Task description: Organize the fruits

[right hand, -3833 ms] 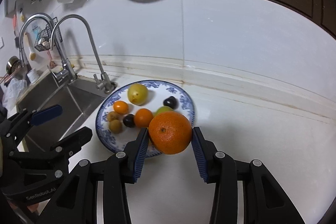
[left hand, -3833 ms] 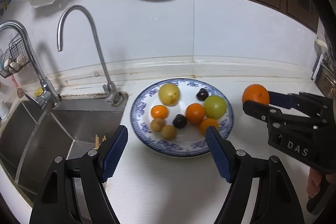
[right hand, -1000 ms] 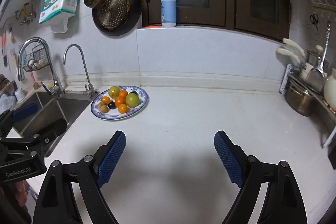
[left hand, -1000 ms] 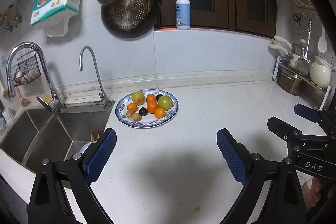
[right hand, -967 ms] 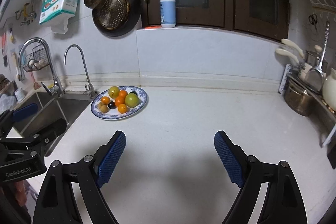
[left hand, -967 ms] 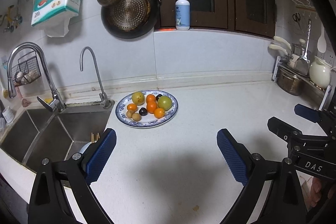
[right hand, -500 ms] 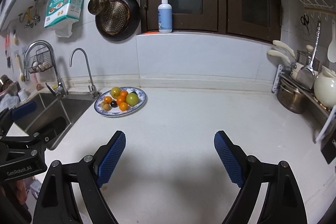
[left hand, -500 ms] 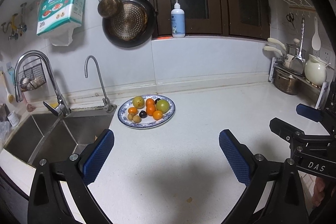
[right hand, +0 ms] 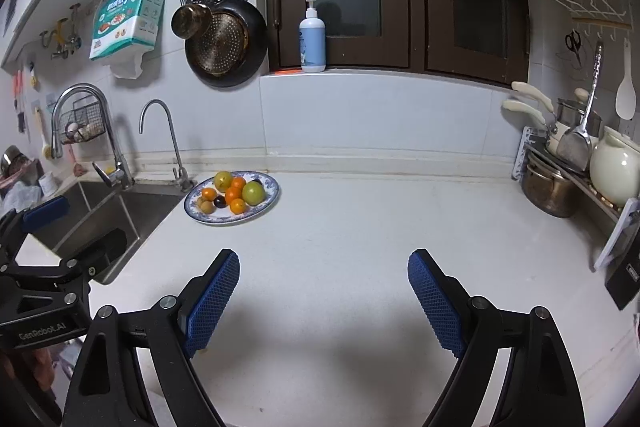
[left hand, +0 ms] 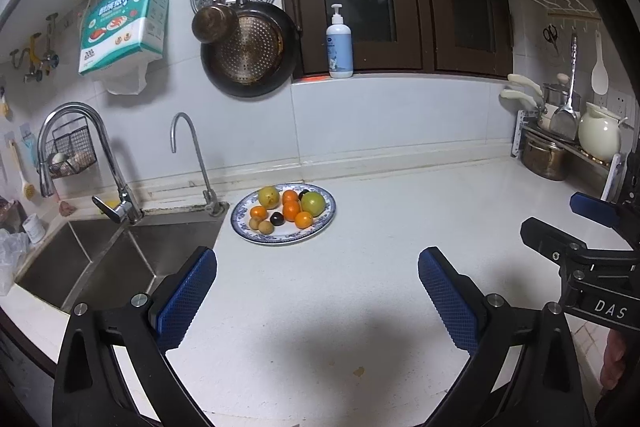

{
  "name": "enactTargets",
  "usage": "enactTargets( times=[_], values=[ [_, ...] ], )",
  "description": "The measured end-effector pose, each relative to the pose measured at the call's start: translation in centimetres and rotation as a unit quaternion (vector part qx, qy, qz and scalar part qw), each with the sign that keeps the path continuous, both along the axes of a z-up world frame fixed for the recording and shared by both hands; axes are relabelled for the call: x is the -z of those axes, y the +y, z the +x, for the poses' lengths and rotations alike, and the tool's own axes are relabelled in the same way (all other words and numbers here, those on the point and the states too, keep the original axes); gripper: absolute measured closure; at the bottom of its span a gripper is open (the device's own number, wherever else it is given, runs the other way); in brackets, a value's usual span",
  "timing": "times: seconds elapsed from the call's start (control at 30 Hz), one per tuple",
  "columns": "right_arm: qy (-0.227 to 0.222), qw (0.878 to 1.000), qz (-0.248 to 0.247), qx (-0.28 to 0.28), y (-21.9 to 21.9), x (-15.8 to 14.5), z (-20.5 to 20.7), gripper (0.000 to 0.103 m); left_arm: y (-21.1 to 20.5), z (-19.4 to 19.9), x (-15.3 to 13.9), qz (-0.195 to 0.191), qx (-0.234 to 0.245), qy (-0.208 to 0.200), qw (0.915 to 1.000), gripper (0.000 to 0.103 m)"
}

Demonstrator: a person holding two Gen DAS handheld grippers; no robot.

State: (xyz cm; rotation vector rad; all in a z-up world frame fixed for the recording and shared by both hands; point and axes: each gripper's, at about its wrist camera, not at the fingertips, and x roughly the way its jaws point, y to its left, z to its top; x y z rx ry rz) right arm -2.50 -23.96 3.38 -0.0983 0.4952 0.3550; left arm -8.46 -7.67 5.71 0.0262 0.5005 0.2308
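Both hand-held grippers (left hand: 318, 279) (right hand: 324, 279) withdrew; fruit plate (left hand: 325, 223) (full) far ahead.

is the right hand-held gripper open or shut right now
Open. In its own wrist view the right hand-held gripper has its blue pads wide apart with only bare counter between them; the fruits sit far off on the plate.

I read "DAS" in white letters on the black body of the right gripper (left hand: 591, 223). The left gripper (right hand: 48, 223) carries "GenRobot.AI". The hanging teal package (left hand: 124, 27) shows "200" at its lower corner; its larger lettering and the pump bottle (left hand: 339, 47) label stay illegible to me.
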Motion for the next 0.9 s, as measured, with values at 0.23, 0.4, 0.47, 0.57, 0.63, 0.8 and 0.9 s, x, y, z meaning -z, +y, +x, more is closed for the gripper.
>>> enactTargets(
  times=[0.23, 0.4, 0.47, 0.57, 0.63, 0.8, 0.9],
  values=[
    [-0.002, 1.000, -0.002, 0.003, -0.27, -0.07, -0.24, 0.016, -0.16, -0.49, -0.10, 0.006, -0.007, 0.001, 1.0000, 0.000],
    [-0.002, 1.000, -0.003, 0.003, -0.36, 0.02, -0.29, 0.016, -0.12, -0.62, -0.01, -0.001, -0.002, 0.003, 1.0000, 0.000],
    [-0.002, 1.000, -0.003, 0.003, -0.37, 0.05, -0.31, 0.016, -0.12, -0.55, 0.05, -0.003, 0.000, 0.005, 1.0000, 0.000],
    [-0.001, 1.000, -0.004, 0.004, -0.40, 0.12, -0.36, 0.016, -0.18, -0.50, 0.18, -0.002, -0.002, 0.007, 1.0000, 0.000],
    [0.000, 1.000, -0.004, 0.006, -0.47, 0.21, -0.38, 0.016, -0.17, -0.38, 0.22, -0.003, -0.002, 0.008, 1.0000, 0.000],
    [0.001, 1.000, -0.006, 0.008, -0.45, 0.30, -0.27, 0.016, -0.09, -0.01, 0.29, -0.009, -0.002, 0.010, 0.9999, 0.000],
    [0.003, 1.000, -0.006, 0.011, -0.41, 0.35, -0.03, 0.016, -0.07, 0.30, 0.42, -0.007, -0.002, 0.013, 0.9999, 0.000]
  ],
)
